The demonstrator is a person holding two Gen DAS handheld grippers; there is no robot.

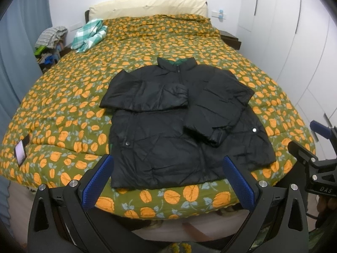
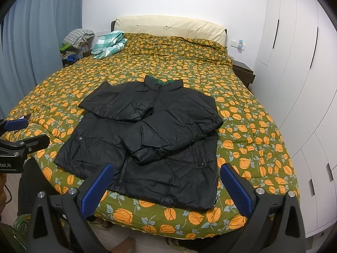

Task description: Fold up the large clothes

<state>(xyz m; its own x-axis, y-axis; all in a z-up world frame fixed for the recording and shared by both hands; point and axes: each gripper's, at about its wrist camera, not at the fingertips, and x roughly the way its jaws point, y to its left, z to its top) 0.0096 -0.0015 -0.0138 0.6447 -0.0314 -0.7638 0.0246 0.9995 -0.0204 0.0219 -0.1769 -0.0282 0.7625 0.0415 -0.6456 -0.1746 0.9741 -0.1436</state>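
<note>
A black puffer jacket (image 1: 168,130) lies face up near the foot of the bed, collar away from me, both sleeves folded across its chest. It also shows in the right wrist view (image 2: 147,139). My left gripper (image 1: 168,168) is open and empty, hovering just before the jacket's hem. My right gripper (image 2: 166,181) is open and empty, also at the hem, towards the jacket's right side. The right gripper shows at the right edge of the left wrist view (image 1: 316,147); the left gripper shows at the left edge of the right wrist view (image 2: 16,135).
The bed carries a green quilt with orange flowers (image 1: 63,105). A green checked cloth (image 1: 88,34) lies near the cream headboard (image 1: 147,6). A phone (image 1: 20,149) lies at the bed's left edge. A pile of clothes (image 1: 49,40), blue curtains and white wardrobes (image 2: 305,84) surround the bed.
</note>
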